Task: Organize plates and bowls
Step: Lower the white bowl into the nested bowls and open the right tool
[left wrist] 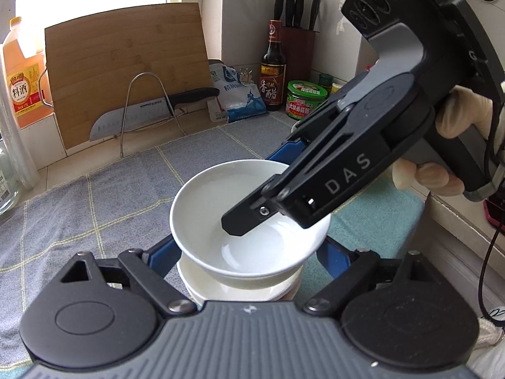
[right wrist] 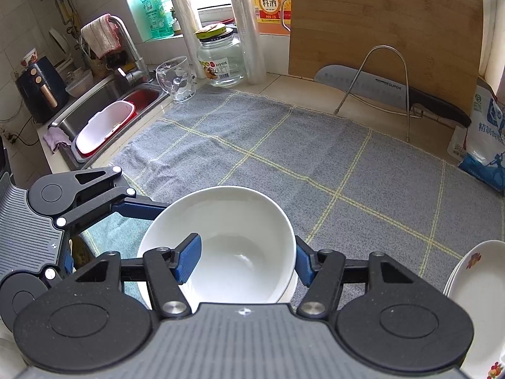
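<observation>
both wrist-mounted, angled down, close over the grey cloth [right wrist: 284,145] — left facing the corner, right toward the sink [right wrist: 104,94]; shared: white bowl [left wrist: 249,221], cutting board [left wrist: 126,60].

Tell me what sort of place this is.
A home kitchen counter, most likely: a sink with a faucet, a cutting board leaning by a knife, and a vinegar bottle.
</observation>
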The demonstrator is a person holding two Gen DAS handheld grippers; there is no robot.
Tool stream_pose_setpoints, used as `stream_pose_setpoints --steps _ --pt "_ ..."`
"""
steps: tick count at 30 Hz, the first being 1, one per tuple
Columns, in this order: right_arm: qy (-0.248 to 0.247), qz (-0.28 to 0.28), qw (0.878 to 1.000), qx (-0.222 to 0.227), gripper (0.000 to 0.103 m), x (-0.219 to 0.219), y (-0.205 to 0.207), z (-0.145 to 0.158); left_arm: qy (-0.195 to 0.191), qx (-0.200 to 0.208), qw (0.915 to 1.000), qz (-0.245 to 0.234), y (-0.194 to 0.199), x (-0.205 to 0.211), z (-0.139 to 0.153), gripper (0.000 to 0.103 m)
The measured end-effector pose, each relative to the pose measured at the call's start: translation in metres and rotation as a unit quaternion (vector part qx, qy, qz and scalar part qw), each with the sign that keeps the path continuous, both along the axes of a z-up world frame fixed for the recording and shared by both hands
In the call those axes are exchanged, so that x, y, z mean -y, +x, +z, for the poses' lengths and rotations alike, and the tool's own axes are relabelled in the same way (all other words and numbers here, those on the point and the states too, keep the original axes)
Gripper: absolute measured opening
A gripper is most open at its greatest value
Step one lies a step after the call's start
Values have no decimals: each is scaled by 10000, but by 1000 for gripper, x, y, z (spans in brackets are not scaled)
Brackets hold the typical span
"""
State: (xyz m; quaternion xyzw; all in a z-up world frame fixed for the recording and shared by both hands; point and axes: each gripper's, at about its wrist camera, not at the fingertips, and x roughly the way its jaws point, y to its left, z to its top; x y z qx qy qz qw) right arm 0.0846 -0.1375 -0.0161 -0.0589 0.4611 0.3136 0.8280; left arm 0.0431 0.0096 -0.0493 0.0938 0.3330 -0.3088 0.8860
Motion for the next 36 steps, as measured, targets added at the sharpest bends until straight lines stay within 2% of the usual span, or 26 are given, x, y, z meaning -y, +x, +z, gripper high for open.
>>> stream_pose_setpoints --steps 36 --pt "48 0 9998 -190 67 -3 6 -23 124 -234 9996 101 9 -3 -13 92"
